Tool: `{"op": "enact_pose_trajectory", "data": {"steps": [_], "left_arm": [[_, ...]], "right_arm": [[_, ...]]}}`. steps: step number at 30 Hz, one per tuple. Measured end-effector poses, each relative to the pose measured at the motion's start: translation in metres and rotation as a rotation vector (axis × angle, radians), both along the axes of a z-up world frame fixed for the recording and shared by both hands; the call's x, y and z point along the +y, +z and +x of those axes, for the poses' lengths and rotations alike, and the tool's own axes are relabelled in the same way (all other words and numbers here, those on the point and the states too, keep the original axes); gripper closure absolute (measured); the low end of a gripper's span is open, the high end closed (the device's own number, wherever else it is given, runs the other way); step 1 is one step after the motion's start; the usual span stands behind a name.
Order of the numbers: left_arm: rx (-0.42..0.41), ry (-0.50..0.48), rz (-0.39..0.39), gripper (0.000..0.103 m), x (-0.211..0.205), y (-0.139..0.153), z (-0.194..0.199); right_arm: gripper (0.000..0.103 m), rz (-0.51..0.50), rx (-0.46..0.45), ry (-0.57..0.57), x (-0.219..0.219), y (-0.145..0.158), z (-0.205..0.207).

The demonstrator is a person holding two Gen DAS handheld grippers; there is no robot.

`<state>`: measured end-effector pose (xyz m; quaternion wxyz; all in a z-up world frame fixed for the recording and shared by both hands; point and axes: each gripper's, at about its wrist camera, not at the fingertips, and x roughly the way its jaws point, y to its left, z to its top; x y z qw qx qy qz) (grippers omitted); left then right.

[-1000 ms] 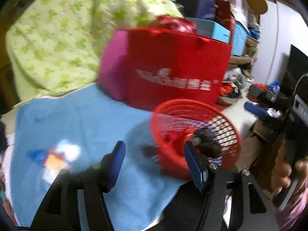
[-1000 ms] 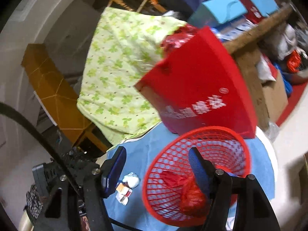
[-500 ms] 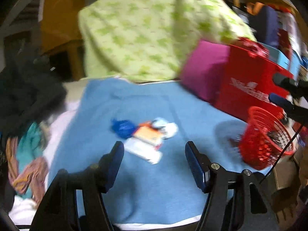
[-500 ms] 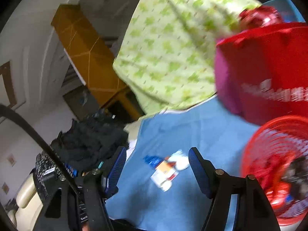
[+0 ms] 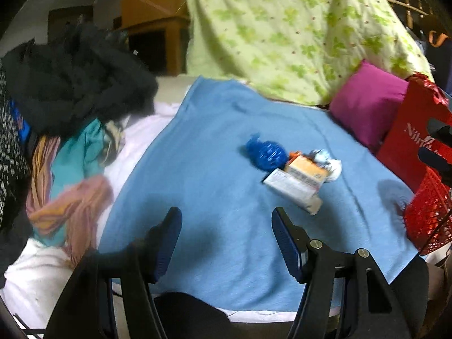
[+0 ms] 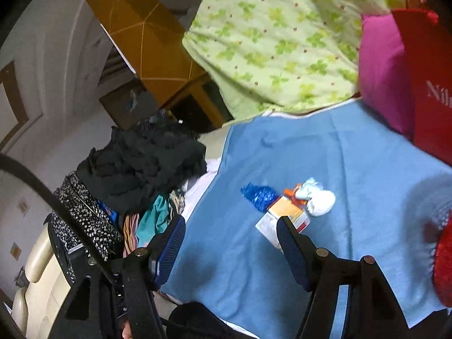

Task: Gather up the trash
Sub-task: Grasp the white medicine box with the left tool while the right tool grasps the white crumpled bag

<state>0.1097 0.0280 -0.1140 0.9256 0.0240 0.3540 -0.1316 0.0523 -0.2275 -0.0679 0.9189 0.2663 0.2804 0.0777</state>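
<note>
both my grippers, left and right, gape empty above the blue blanket, lined up toward the carton and wrappers; red mesh basket waits beside.

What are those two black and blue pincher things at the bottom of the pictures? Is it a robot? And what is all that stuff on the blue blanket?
It is not a robot. A person holds one claw in each hand, and a small camera on each claw looks out along its two fingers. One picture comes from the left claw, the other from the right claw. Both claws are open and hold nothing.

On the blue blanket lies a little heap of trash: a crumpled blue wrapper, an orange and white carton and a white paper wad. At the right edge is a red mesh basket, beside a red bag and a pink pillow. A pile of clothes lies on the left.
</note>
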Motion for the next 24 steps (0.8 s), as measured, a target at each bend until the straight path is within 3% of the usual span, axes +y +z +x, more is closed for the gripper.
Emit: {"op": "enact_pose_trajectory", "data": {"steps": [9,17,24], "left_arm": [[0.147,0.002,0.009,0.036,-0.005,-0.050,0.031],[0.264,-0.083,-0.025,0.036,-0.064,-0.073,0.065],[0.329,-0.105,-0.052,0.036,-0.109,-0.084,0.096]], "right_arm": [[0.032,0.053,0.136,-0.016,-0.024,-0.060,0.028],[0.032,0.081,0.250,-0.021,-0.056,-0.110,0.063],[0.032,0.049,0.277,-0.060,-0.092,-0.137,0.125]]}}
